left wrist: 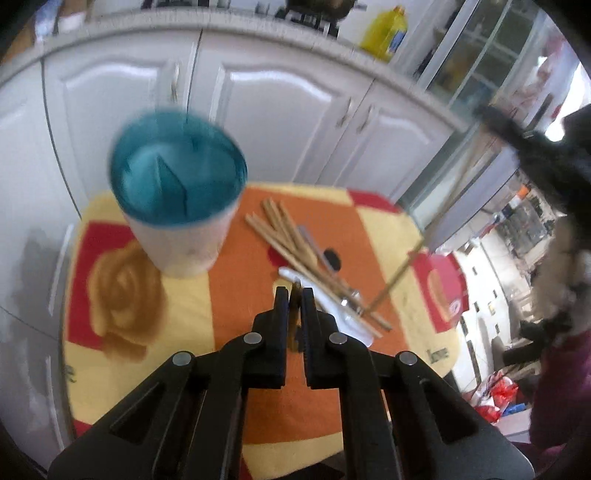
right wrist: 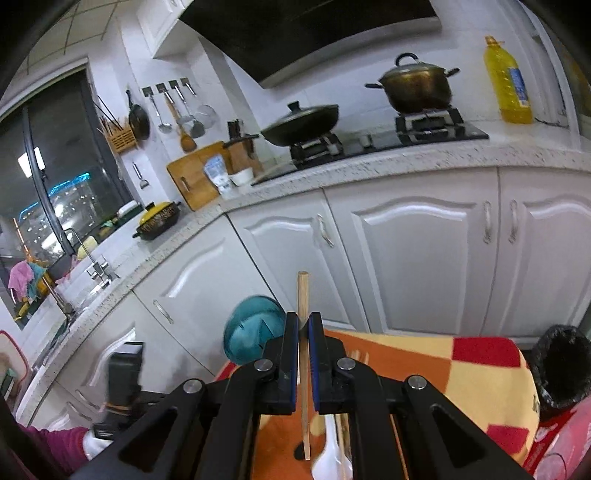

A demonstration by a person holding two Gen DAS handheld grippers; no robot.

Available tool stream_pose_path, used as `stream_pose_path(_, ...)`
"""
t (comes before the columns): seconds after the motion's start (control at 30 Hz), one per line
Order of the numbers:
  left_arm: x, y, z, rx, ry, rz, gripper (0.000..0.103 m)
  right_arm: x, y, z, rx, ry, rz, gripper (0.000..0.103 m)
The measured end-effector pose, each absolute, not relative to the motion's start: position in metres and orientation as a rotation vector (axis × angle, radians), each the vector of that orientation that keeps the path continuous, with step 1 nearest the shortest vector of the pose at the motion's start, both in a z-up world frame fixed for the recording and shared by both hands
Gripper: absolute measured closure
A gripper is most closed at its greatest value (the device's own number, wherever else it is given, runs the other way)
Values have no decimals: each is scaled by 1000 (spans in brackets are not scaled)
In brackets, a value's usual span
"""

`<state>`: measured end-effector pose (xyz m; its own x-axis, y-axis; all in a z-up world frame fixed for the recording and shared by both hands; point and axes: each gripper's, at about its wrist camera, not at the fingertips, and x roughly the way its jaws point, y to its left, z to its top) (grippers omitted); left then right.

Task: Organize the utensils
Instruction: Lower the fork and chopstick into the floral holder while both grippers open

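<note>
**Chopstick lifted in right tongs**

Right tongs (right wrist: 303,325) clamped on one wooden chopstick (right wrist: 303,295), held upright above bench (left wrist: 229,295). Left tongs (left wrist: 294,295) pinched together w/ a thin brownish piece between. Other chopsticks (left wrist: 295,240) and white spoon (left wrist: 343,317) lie on bench cloth, right of teal-lined cup (left wrist: 177,206).

White raised-panel cabinet doors (right wrist: 417,251) w/ metal handles run under a speckled stone counter (right wrist: 406,157). On the black gas hob (right wrist: 391,138): a dark lidded wok (right wrist: 301,123) at left, a bronze lidded stockpot (right wrist: 415,86) at right. A yellow plastic oil bottle (right wrist: 508,83) stands at the counter's right end (also visible, blurred, in the left wrist view (left wrist: 386,31)). A wooden cutting board (right wrist: 195,175) leans on the tiled wall, a knife block (right wrist: 242,149) just beside it. A yellow-lidded casserole (right wrist: 159,219) sits nr the sink tap (right wrist: 92,262). A black-lined bin (right wrist: 561,365) is at bottom right.
</note>
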<state>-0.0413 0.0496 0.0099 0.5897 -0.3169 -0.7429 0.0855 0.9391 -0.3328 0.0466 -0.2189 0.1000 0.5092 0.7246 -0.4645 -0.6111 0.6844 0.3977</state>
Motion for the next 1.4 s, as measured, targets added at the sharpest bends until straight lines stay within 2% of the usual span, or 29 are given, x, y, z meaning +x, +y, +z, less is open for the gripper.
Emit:
stream_pose_path(0.3, -32, 85, 95, -296, 751, -214, 98, 72, -173, 135, 173, 578, 839, 98)
stream_pose_path(0.53, -7, 110, 119, -226, 679, -114, 98, 107, -117, 160, 165, 520, 854, 98)
stream_pose_path(0.77, 25, 128, 90, -186, 711, -14, 98, 141, -62, 146, 139, 528, 831, 98)
stream_pose_path(1.07, 47, 133, 29, -207, 825, 25, 98, 165, -14, 58, 82, 749, 857, 98)
stream_pose_path(1.2, 52, 136, 9, -227, 859, 56, 98, 166, -6, 37, 56, 785, 883, 98)
stream_pose_path(1.27, 52, 139, 3, -243, 862, 77, 97, 167, -8, 33, 52, 801, 873, 95)
stream_pose_path(1.3, 51, 140, 2, -251, 861, 79, 92, 166, -10, 31, 57, 806, 877, 84)
stream_pose_path(1.33, 51, 142, 1, -262, 860, 76, 82, 165, -13, 29, 65, 810, 884, 70)
stream_pose_path(1.4, 48, 142, 1, -292, 856, 48, 72, 162, -19, 26, 74, 812, 879, 64)
